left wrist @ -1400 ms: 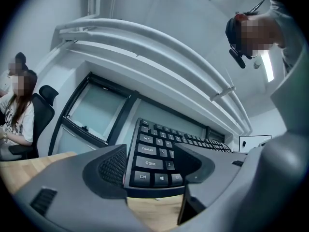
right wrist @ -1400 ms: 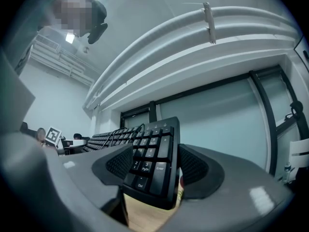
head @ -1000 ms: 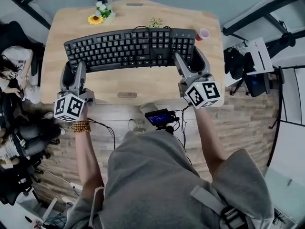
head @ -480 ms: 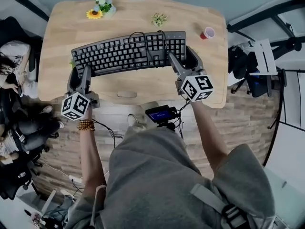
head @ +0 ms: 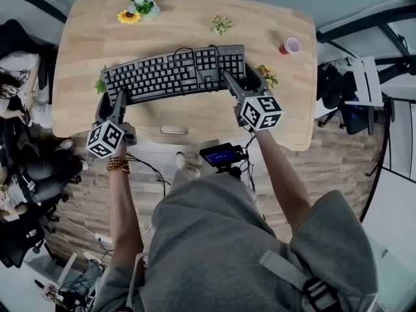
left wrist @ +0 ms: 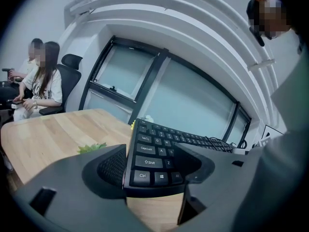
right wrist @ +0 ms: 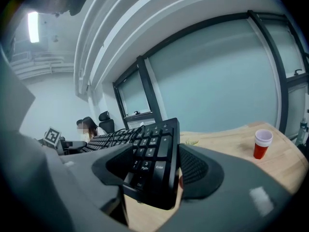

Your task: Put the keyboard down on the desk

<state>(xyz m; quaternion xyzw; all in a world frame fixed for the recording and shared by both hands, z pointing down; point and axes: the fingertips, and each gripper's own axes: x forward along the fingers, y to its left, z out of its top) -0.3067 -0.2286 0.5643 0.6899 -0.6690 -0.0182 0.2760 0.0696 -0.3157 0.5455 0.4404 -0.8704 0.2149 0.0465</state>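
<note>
A black keyboard (head: 172, 73) hangs over the middle of the wooden desk (head: 195, 119), its cable looped across the keys. My left gripper (head: 112, 101) is shut on its left end, by the Ctrl and Shift keys (left wrist: 145, 166). My right gripper (head: 242, 81) is shut on its right end, at the number pad (right wrist: 154, 158). In the left gripper view the left gripper (left wrist: 152, 173) clamps the board's edge, with bare desk showing under it. In the right gripper view the right gripper (right wrist: 152, 170) holds the board tilted.
A sunflower posy (head: 138, 8) and a small plant (head: 221, 25) stand at the desk's back. A red cup (head: 290, 45) is at the back right. Green sprigs (head: 266, 77) lie beside the right gripper. People sit at the far left (left wrist: 41, 81). A small screen (head: 221, 155) is below the desk's front edge.
Both grippers have carried the keyboard toward the desk's front and lower. It looks smaller in the head view, and the cable now lies over the keys.
</note>
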